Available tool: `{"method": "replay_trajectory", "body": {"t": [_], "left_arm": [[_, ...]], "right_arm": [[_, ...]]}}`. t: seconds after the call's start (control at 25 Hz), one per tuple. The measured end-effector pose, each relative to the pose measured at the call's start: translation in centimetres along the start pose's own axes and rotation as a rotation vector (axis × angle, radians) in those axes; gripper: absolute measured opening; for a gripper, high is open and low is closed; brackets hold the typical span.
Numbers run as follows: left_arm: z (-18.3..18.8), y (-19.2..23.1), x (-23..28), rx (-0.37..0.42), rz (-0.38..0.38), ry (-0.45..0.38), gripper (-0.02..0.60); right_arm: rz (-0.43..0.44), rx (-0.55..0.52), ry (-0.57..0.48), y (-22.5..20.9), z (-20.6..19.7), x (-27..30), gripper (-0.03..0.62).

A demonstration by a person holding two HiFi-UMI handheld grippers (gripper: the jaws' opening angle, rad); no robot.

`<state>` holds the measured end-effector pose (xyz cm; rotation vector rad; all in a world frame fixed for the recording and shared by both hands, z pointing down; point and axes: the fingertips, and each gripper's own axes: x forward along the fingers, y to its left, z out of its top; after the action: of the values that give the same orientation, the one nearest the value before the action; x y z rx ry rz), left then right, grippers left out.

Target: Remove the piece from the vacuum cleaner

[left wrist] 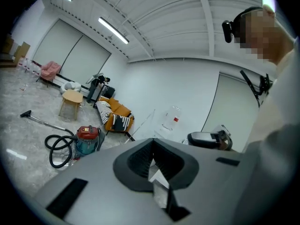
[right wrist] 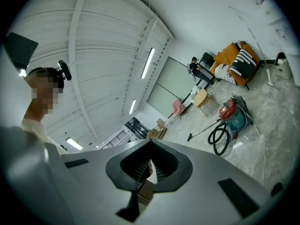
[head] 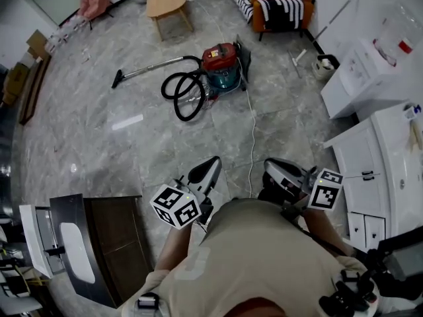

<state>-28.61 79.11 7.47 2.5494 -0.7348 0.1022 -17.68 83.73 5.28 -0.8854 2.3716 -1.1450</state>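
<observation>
- Vacuum cleaner, a red and teal canister [head: 220, 68], stands on the floor, well ahead of the person.
- Its black hose [head: 186, 92] looks bendy; the stiff metal wand [head: 149, 67] probably gives a firmer hold.
- Left gripper [head: 206, 172] and right gripper [head: 283, 172]: jaws together, empty.

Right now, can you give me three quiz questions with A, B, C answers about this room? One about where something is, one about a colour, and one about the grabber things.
1. Where is the vacuum cleaner?
A. on the floor, ahead of the person
B. on a bed
C. in a bathtub

2. What colour is its top?
A. yellow
B. red
C. white

3. How are the jaws of the left gripper and the right gripper?
A. both wide open
B. both gripping a cup
C. both shut and empty

Answers:
1 A: it stands on the grey floor, away from both grippers.
2 B: the top is red, over a teal body.
3 C: each gripper view shows the jaws meeting with nothing between them.
</observation>
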Motion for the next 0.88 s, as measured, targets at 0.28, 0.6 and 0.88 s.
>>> {"method": "replay_trajectory", "body": {"t": [0.28,0.6,0.88], "left_arm": [[0.9,-1.3,5.6,0.042,-0.006,0.035,0.003],[3.1,-3.1,13.5,0.104,-0.010,0.050,0.003],[3.4,-5.7,20.5,0.156,0.026,0.082,0.003]], "right_arm": [[0.055,0.033,-0.011,-3.2,3.8,-0.7,0.005],[0.134,0.047,-0.034,-7.9,10.4,-3.1,0.005],[0.131,-0.076,0.034,-12.2,15.2,-6.4,0.005]]}}
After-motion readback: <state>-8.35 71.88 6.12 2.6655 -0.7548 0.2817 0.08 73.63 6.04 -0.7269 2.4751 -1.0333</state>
